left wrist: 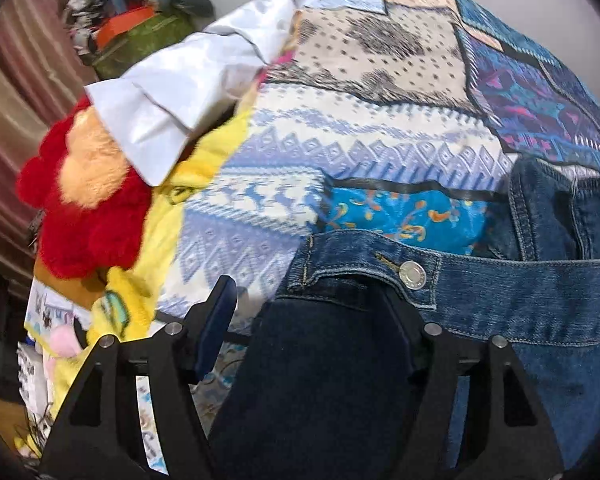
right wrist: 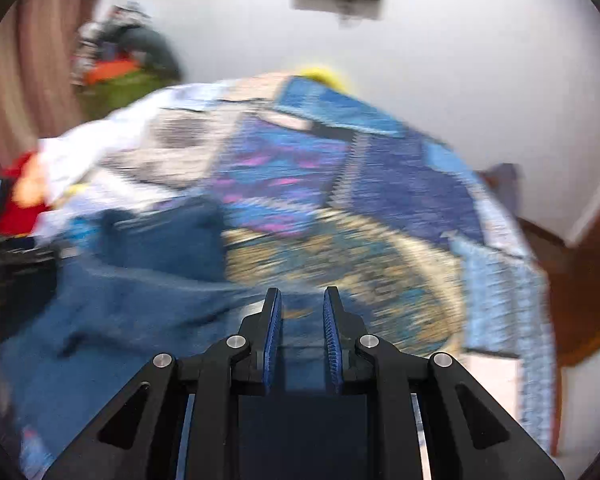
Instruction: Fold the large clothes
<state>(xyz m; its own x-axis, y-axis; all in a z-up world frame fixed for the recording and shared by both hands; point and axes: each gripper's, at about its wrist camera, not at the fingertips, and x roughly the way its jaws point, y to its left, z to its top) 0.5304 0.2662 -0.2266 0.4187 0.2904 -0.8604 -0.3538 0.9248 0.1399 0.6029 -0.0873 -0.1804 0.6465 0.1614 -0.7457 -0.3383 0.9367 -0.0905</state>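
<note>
With my left gripper spread wide around the dark folded denim, and my right gripper nearly closed on an edge, I hold the jeans over the patchwork bedspread for folding.

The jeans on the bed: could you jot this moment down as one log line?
stage: folding jeans | left gripper: dark denim between wide jaws | right gripper: nearly closed, grip unclear | surface: patchwork bedspread
</note>
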